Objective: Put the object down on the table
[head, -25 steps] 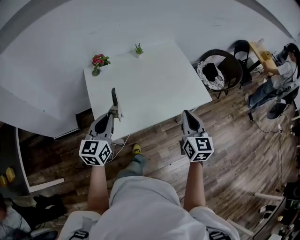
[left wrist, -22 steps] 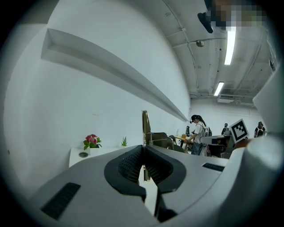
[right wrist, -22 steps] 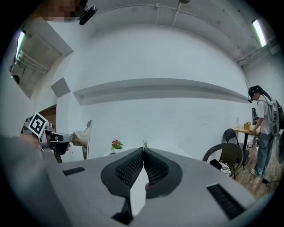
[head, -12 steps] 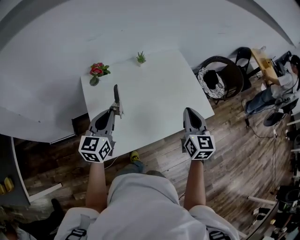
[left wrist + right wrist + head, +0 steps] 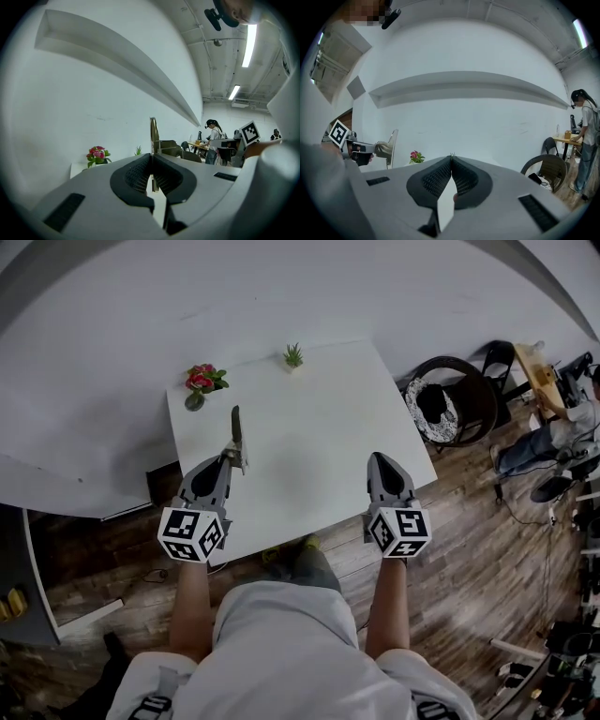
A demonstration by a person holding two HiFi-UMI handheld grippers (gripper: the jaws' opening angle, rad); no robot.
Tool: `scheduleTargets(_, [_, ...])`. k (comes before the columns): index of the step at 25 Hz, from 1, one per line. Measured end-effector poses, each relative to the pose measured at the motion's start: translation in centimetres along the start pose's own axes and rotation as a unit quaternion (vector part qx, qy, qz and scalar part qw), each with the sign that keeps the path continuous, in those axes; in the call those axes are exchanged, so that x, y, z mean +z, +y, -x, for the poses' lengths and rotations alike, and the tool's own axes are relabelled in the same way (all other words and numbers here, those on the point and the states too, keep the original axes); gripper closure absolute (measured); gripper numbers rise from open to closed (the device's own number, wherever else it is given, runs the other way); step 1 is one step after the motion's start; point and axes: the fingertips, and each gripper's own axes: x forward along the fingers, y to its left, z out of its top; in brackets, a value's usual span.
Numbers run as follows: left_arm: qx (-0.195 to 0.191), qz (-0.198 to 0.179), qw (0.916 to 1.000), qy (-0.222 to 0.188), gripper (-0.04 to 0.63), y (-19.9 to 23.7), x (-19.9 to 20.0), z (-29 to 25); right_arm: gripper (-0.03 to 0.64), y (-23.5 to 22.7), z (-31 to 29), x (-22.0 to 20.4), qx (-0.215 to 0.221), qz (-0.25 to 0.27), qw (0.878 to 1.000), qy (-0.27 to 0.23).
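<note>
Head view: left gripper (image 5: 231, 457) pinches a knife (image 5: 235, 425), blade pointing away above the white table (image 5: 319, 427), right gripper (image 5: 379, 460) alongside; left gripper view: jaws clamp the upright knife; right gripper view: jaws pressed together, nothing between.

No readable text anywhere tbh, just black-and-white square patterns on the cubes (image 5: 191, 534) of the left gripper (image 5: 232, 457) and right gripper (image 5: 379, 459), 8 and 4 o'clock.

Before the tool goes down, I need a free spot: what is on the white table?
Flowering plant and small green plant at the table's far edge; left gripper and right gripper hide parts of its near edge.
</note>
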Motion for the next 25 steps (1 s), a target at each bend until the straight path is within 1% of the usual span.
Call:
scheduleTargets(10, [0.039, -0.017, 0.9990, 0.014, 0.574, 1.1, 0.0, -2.4, 0.607, -0.8, -4.7, 0.3, 0.042, -0.012, 0.999, -0.006])
scheduleTargets(19, [0.063, -0.014, 0.9976, 0.025, 0.574, 2.3, -0.3, -6.0, 0.607, -2.9, -9.1, -0.2, 0.064, -0.021, 0.998, 0.002])
scheduleTargets(22, [0.070, -0.022, 0.9966, 0.037, 0.574, 2.9, -0.7, -7.0, 0.607, -3.1, -10.5, -0.4, 0.072, -0.022, 0.997, 0.008])
scheduleTargets(25, [0.075, -0.046, 0.9948, 0.051, 0.574, 3.3, -0.9, -8.1, 0.607, -3.3, -11.6, -0.6, 0.077, -0.024, 0.997, 0.012])
